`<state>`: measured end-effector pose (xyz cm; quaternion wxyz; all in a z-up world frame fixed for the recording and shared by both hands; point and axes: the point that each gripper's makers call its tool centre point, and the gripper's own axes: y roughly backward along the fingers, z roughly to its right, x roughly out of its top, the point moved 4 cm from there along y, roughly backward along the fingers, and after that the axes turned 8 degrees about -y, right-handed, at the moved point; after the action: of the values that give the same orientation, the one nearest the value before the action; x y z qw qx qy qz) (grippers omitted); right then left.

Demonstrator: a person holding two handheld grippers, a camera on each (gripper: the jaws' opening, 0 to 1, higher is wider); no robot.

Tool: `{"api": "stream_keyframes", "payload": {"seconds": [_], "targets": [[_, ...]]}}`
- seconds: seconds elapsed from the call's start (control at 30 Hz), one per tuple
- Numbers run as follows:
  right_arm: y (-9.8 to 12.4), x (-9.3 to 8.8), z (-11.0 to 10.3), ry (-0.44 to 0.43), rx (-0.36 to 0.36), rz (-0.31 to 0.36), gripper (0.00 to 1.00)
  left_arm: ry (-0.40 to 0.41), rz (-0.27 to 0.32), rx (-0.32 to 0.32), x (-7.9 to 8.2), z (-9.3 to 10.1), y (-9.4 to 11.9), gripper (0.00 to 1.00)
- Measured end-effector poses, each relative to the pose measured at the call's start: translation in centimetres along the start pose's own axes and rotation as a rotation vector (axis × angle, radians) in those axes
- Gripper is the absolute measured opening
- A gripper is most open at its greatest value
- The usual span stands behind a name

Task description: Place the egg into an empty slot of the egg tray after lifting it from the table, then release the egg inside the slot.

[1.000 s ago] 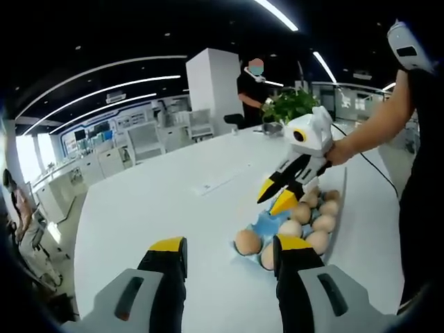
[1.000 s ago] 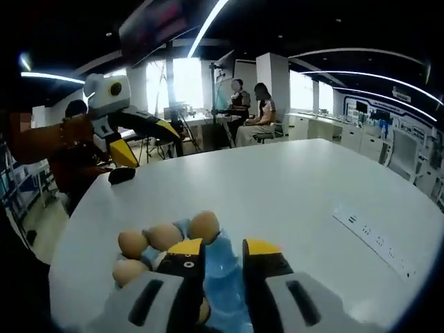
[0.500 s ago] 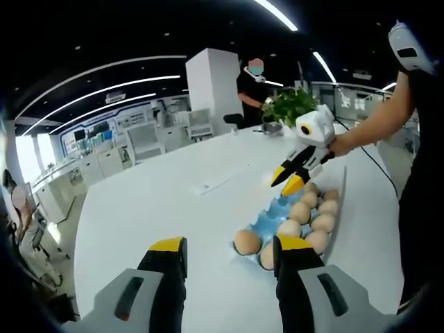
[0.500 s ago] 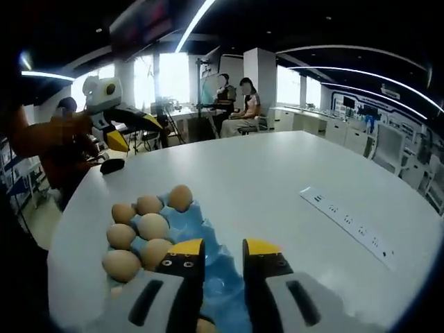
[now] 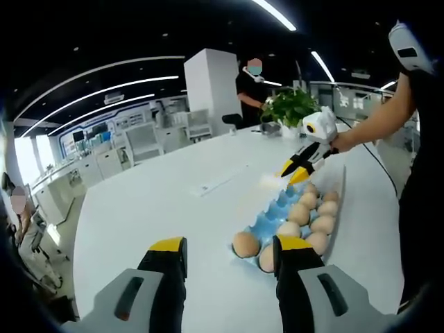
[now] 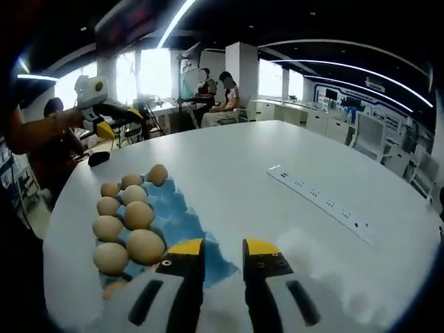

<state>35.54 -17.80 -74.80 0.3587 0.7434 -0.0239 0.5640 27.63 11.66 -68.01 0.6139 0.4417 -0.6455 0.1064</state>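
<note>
White round surface carrying a blue egg tray partly filled with eggs.
A power strip lies on the surface well apart from the tray. Left gripper hovers near the tray's end, jaws spread and empty; right gripper sits over the tray's edge, jaws slightly parted, grasping nothing. Empty slots show along the tray's blue side, beside the egg rows.
</note>
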Motion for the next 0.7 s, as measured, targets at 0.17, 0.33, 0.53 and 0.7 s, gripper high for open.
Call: {"api": "stream_keyframes", "payload": {"seconds": [0.17,0.33,0.53,0.7], "targets": [[1.0,-0.4,0.8,-0.008,-0.027,0.002,0.21,-0.002,0.0,0.0,0.1,-0.1,0.0,0.5],[2.4,-0.7,2.1,-0.011,-0.065,0.001,0.21,-0.005,0.0,0.0,0.2,-0.1,0.0,0.5],[4.3,-1.7,4.0,-0.021,-0.123,-0.013,0.21,-0.007,0.0,-0.003,0.3,0.0,0.0,0.5],[5.3,-2.3,5.0,-0.026,-0.156,-0.019,0.21,-0.006,0.002,-0.003,0.3,-0.1,-0.1,0.5]]}}
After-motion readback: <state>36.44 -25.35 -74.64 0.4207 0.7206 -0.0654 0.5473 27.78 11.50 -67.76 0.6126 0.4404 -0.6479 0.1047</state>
